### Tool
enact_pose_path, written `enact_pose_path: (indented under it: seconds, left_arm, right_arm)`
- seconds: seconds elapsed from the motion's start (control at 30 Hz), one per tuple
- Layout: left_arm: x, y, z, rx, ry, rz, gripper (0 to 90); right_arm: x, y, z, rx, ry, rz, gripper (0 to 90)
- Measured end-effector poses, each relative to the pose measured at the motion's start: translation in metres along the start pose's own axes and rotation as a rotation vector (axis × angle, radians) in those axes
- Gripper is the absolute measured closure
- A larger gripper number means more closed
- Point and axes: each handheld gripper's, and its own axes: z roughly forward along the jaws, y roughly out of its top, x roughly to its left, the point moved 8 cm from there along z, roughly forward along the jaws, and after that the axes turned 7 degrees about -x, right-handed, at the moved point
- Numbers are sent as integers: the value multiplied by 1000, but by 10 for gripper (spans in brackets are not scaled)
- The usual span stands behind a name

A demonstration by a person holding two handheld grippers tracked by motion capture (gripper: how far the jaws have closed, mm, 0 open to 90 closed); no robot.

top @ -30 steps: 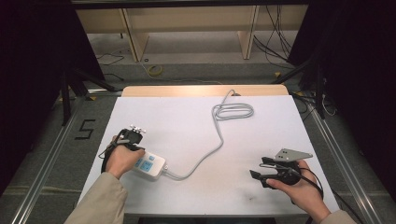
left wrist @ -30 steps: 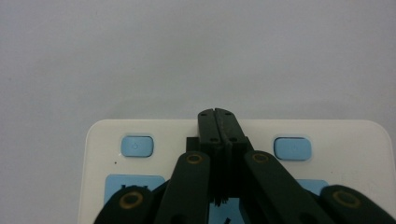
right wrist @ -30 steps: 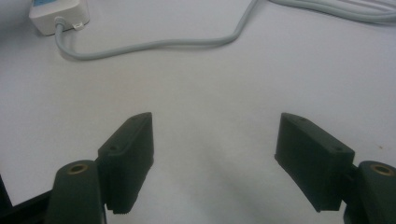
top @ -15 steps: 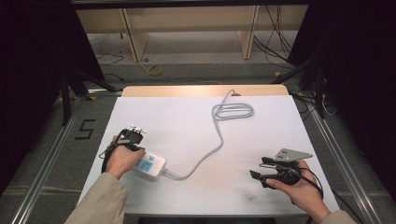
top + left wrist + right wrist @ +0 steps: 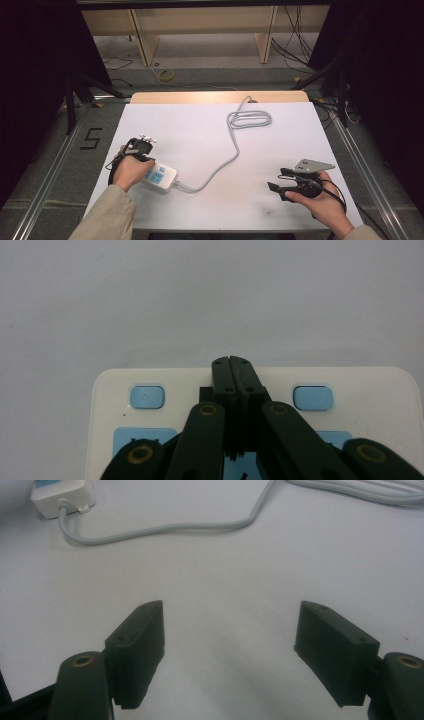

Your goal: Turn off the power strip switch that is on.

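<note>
A white power strip (image 5: 161,177) with light-blue sockets and buttons lies at the table's front left; its grey cable (image 5: 235,145) runs right and back to a coil (image 5: 250,119). My left gripper (image 5: 142,159) hovers right over the strip, jaws shut together with nothing between them. In the left gripper view the closed tips (image 5: 233,371) sit above the strip's (image 5: 365,385) top edge, between two blue buttons (image 5: 146,397). My right gripper (image 5: 275,189) rests at the front right, open and empty; its fingers (image 5: 140,640) are spread wide over bare table, with the strip's cable end (image 5: 62,497) far off.
The white table top (image 5: 200,125) has a wooden strip along its far edge (image 5: 220,96). Metal rails flank the table on both sides. Shelving legs and loose cables stand on the floor beyond.
</note>
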Motion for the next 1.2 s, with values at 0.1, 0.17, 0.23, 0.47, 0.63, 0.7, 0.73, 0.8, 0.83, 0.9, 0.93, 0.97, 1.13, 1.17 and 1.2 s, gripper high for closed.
enact_pose_path:
  seconds: [0.1,0.17,0.23,0.47,0.63,0.7,0.73,0.8,0.83,0.9,0.93,0.97,1.13,1.17,1.2]
  left_arm:
    - [0,0,0,0,-1,2,900]
    - [1,0,0,0,-4,0,900]
    - [1,0,0,0,-5,2,900]
    - [1,0,0,3,-12,2,900]
    - [1,0,0,4,-13,5,900]
    - [1,0,-1,7,-15,2,900]
    - [1,0,-1,6,-16,0,900]
    - [1,0,0,5,-19,-4,900]
    - [1,0,0,5,-19,-4,900]
    - [1,0,0,7,-18,-3,900]
    - [1,0,-1,9,-20,-3,900]
    - [1,0,-1,9,-21,-3,900]
    - [1,0,0,8,-22,-7,900]
    - [1,0,0,9,-22,-5,900]
    - [1,0,-1,9,-22,-5,900]
  right_arm:
    - [0,0,0,1,-1,0,283]
    - [0,0,0,0,-1,-2,283]
    - [0,0,0,-1,-2,0,283]
    - [0,0,0,0,-2,-1,283]
    - [-1,0,0,-1,-4,0,282]
    - [-1,0,0,-1,-3,0,283]
    - [-1,0,0,-2,-4,0,282]
    - [-1,0,0,-1,-4,-1,282]
    - [-1,0,0,-1,-4,0,282]
    - [-1,0,0,-1,-4,0,283]
    - [-1,0,0,-1,-4,0,283]
    - [-1,0,0,-2,-4,0,283]
    - [-1,1,-1,-3,-4,-1,283]
    - [-1,1,-1,-4,-4,-1,283]
    - [-1,1,-1,-2,-4,-2,282]
